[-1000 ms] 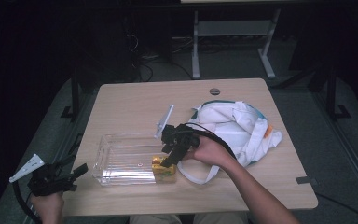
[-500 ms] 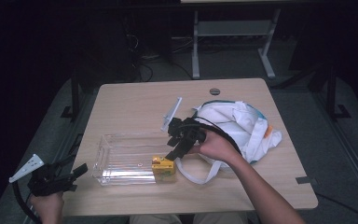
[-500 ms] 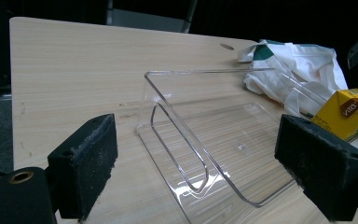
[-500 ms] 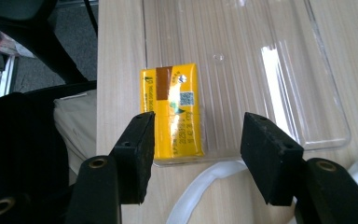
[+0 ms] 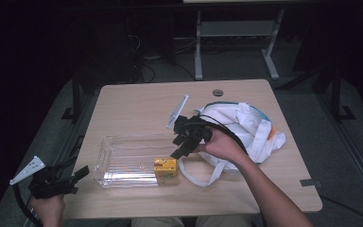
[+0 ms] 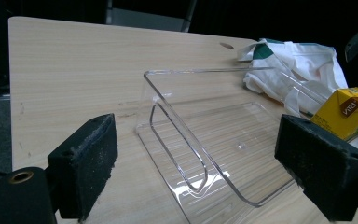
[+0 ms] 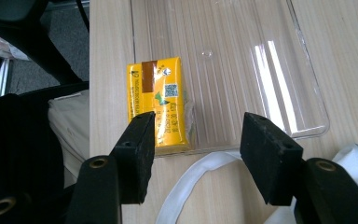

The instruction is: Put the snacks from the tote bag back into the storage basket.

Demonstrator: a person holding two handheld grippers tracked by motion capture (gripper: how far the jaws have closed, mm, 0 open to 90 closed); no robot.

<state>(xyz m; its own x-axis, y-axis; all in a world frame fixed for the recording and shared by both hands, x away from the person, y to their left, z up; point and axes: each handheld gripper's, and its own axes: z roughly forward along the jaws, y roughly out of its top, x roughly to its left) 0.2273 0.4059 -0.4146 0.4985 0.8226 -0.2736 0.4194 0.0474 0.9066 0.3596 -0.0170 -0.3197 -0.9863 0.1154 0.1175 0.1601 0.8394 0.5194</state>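
High view: right gripper (image 5: 176, 153) has lifted off the yellow carton (image 5: 165, 167), jaws now apart, leaving it inside the clear tray (image 5: 105, 156); placement looks complete; left gripper (image 5: 78, 174) gapes beside that tray

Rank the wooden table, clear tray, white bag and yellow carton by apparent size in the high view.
1. wooden table
2. clear tray and white bag: look alike, so unranked
3. yellow carton

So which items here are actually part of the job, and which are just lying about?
Likely in the job:
- yellow carton, lying in the tray's corner
- clear plastic tray
- white bag
- right hand-held gripper, open above the carton

Lying about:
- left hand-held gripper, open, idle at the table edge
- table
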